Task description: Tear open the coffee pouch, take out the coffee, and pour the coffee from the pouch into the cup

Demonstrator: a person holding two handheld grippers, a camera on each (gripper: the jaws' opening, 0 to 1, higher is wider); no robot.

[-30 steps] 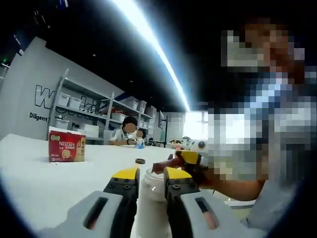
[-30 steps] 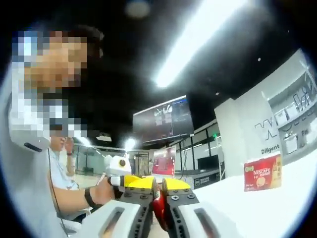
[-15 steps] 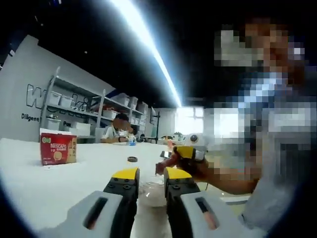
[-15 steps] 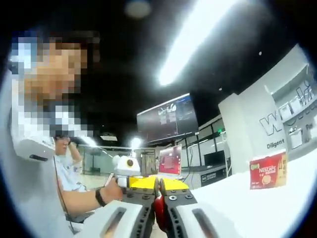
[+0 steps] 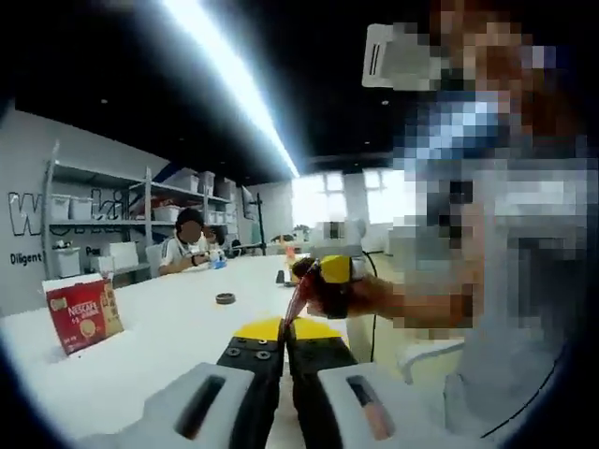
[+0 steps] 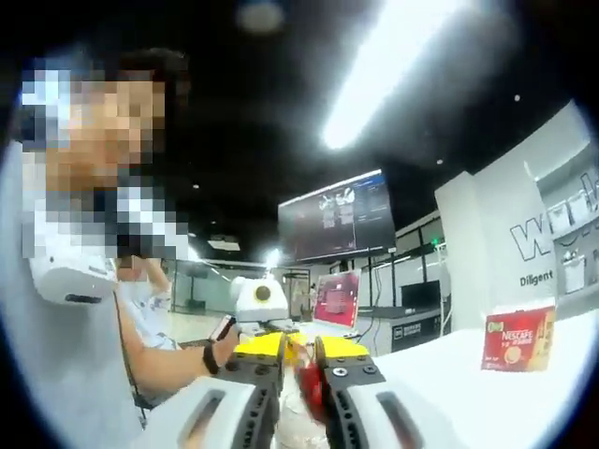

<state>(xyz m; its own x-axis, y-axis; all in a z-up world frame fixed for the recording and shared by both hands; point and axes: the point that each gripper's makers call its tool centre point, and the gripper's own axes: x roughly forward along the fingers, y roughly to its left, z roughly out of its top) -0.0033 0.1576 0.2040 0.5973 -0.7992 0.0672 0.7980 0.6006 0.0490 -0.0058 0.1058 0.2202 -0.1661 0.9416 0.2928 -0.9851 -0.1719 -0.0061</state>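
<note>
The red coffee pouch (image 5: 296, 301) is a thin strip stretched between my two grippers. In the left gripper view my left gripper (image 5: 285, 328) has its yellow-tipped jaws nearly together, shut on the pouch's lower end. My right gripper (image 5: 323, 277) comes in from the right, held by a hand, and pinches the upper end just above. In the right gripper view the pouch (image 6: 312, 388) sits low between the jaws of my right gripper (image 6: 299, 345), pressed against the right jaw. Something pale and blurred lies beside it; I cannot tell what it is.
A red Nescafe box (image 5: 80, 315) (image 6: 518, 340) stands on the white table (image 5: 168, 341). A small dark ring (image 5: 225, 298) lies farther along it. Seated people (image 5: 187, 251) and shelving are at the far end; monitors (image 6: 339, 224) hang beyond.
My left jaws stood apart around a white cup; now they are closed on the red pouch and the cup is out of sight. The left view has swung left.
</note>
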